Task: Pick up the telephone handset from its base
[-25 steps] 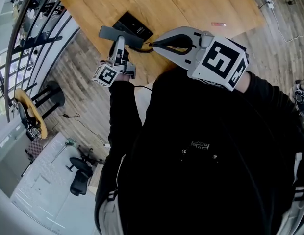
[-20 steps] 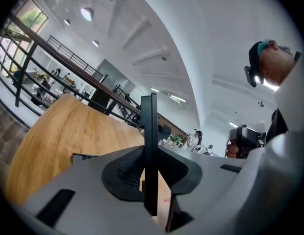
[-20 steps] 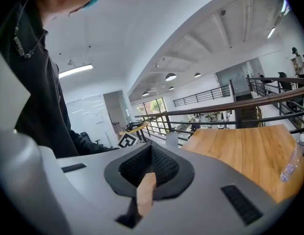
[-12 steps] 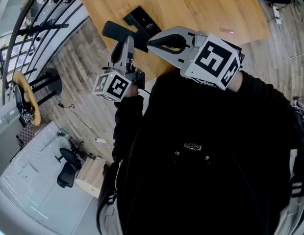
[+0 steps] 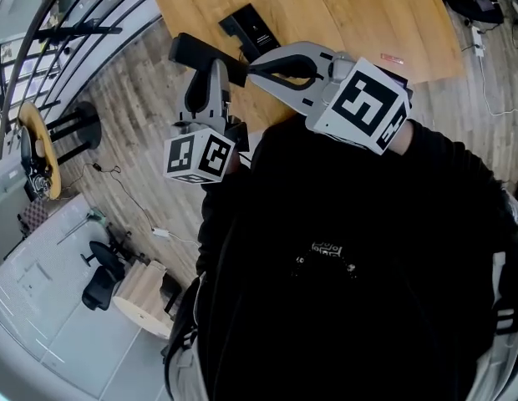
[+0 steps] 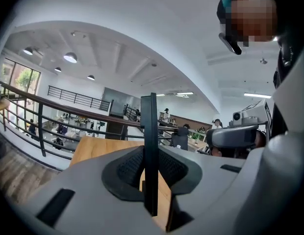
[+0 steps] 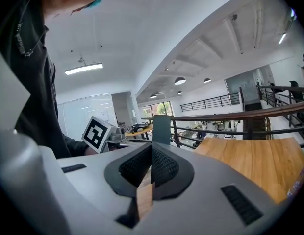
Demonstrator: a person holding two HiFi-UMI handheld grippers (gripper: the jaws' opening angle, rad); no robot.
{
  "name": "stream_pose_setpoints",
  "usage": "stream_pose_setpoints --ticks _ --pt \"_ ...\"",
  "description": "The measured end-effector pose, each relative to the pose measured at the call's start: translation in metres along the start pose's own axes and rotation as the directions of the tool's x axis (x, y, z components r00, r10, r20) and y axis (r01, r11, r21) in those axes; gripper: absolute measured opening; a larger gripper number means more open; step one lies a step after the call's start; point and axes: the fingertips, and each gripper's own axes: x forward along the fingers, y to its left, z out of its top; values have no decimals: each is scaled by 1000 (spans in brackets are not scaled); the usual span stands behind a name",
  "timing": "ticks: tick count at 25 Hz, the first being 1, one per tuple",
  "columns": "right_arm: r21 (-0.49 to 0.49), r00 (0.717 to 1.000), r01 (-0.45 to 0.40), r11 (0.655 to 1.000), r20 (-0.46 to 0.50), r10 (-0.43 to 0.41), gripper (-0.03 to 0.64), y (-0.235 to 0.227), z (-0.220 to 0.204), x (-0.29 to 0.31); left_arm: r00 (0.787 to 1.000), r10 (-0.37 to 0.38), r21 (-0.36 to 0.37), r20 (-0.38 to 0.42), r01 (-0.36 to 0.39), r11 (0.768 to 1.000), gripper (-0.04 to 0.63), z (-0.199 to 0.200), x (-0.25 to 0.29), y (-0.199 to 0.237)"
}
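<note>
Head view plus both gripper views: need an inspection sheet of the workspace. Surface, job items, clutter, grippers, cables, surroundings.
Surface: wooden table, light grain.
Job's things: black base lies on the table near its edge; handset is off the base, held in the air.
Clutter: one small reddish item near the table edge, too small to identify.
Grippers: left gripper shut on the handset; right gripper shut, nothing in it, close beside the left.
Cables: thin cable on the floor at left; white cable on the floor at right; handset cord not made out.
Surroundings: plank floor, black railing, dark stool.
</note>
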Motion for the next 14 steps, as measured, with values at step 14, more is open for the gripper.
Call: stream_pose_setpoints --ticks 14 --pt "-30 999 -48 998 -17 47 17 7 0 9 999 43 -3 14 -43 999 80 2 -7 12"
